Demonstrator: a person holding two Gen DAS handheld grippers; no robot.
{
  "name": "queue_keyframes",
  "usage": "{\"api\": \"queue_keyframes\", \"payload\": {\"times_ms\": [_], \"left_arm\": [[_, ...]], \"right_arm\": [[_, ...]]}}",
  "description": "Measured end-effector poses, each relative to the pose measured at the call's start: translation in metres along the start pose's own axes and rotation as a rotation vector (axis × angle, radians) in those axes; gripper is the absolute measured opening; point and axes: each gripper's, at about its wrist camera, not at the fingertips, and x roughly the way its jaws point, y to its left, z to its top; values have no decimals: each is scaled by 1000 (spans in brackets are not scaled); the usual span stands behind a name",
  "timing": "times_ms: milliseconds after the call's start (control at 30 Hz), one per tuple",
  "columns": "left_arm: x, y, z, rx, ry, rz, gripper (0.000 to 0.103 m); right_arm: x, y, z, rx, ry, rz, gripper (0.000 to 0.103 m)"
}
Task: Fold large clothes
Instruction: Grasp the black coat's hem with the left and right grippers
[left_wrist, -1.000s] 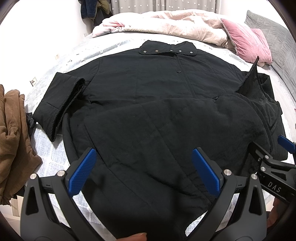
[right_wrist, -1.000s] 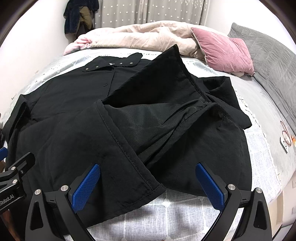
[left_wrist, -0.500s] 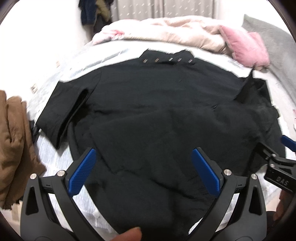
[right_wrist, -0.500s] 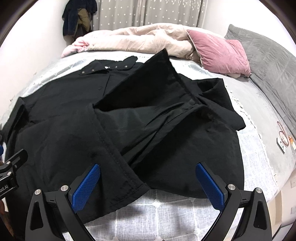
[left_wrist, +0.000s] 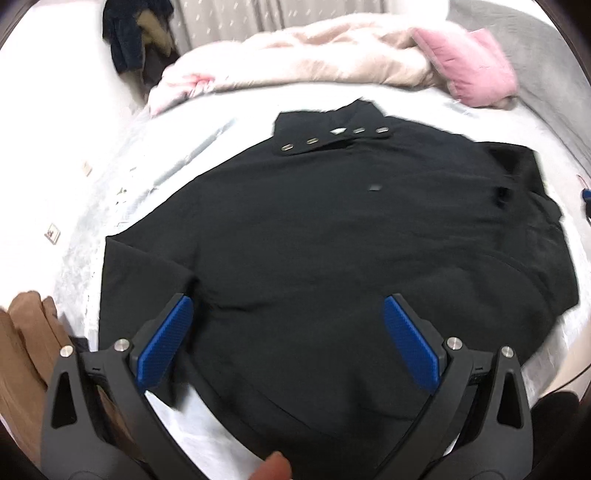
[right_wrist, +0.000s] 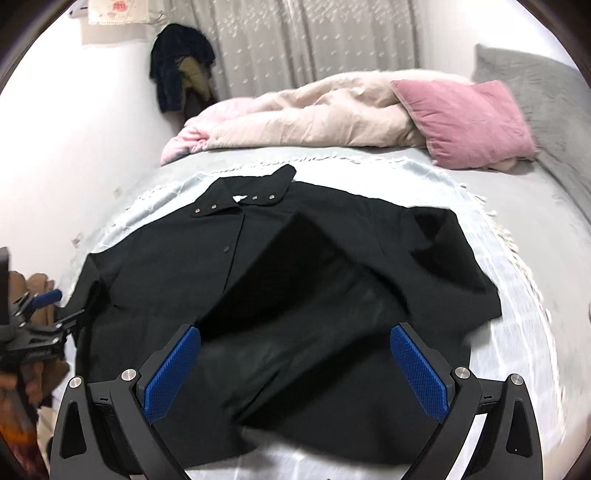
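A black coat (right_wrist: 280, 295) lies spread on the bed (right_wrist: 517, 206), collar (right_wrist: 243, 195) toward the far side, its right part folded over onto the body and its hem at the near edge. Left gripper (left_wrist: 288, 343) and right gripper (right_wrist: 295, 373) both hover over the hem with jaws wide apart, grasping nothing. Beyond the coat lie a beige quilt (right_wrist: 314, 114) and a pink pillow (right_wrist: 465, 122).

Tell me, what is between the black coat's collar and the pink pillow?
Only bare pale bedspread lies between the black coat collar and the pink pillow; the right wrist view shows it most clearly.
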Motion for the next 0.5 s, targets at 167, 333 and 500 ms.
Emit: {"api": "queue_keyframes", "payload": {"times_ms": [167, 333, 500], "left_arm": [[65, 53, 52, -61, 71, 23, 103], [144, 78, 97, 86, 50, 154, 103], [202, 108, 127, 32, 56, 204, 103]], "right_arm": [[51, -39, 63, -45, 104, 45, 103], [130, -72, 100, -37, 252, -22, 103], [196, -108, 129, -47, 267, -120, 101]]}}
